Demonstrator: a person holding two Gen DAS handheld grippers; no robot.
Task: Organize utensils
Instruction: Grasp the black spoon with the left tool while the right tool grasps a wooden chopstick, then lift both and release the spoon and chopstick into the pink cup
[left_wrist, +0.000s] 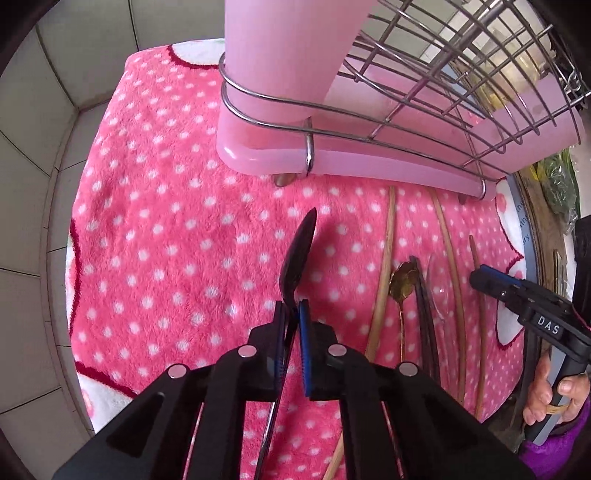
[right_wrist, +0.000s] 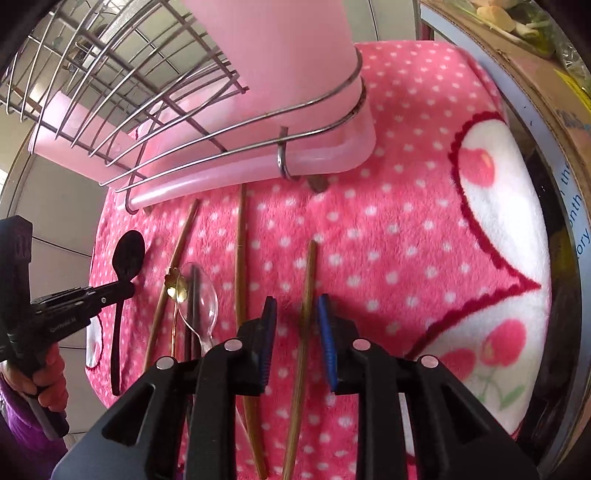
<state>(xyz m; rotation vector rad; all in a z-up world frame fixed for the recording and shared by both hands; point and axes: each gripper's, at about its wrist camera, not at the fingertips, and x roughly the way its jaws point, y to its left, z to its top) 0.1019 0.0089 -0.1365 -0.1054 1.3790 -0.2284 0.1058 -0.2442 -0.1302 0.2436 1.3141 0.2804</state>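
My left gripper (left_wrist: 291, 308) is shut on a black spoon (left_wrist: 297, 258), gripping its neck just below the bowl; the handle runs back under the gripper. In the right wrist view the same spoon (right_wrist: 125, 266) hangs from the left gripper (right_wrist: 127, 290) at the left. My right gripper (right_wrist: 295, 304) is open, its jaws on either side of a brown chopstick (right_wrist: 304, 325) lying on the pink towel. More chopsticks (right_wrist: 240, 266), a small gold spoon (right_wrist: 176, 290) and a clear plastic spoon (right_wrist: 203, 306) lie between the two grippers.
A pink dotted towel (left_wrist: 166, 240) covers the table. A wire dish rack (left_wrist: 424, 74) on a pink tray (left_wrist: 351, 162) with a pink utensil holder (left_wrist: 280, 55) stands at the back. A tiled wall is at left; a cardboard box (right_wrist: 535, 74) at right.
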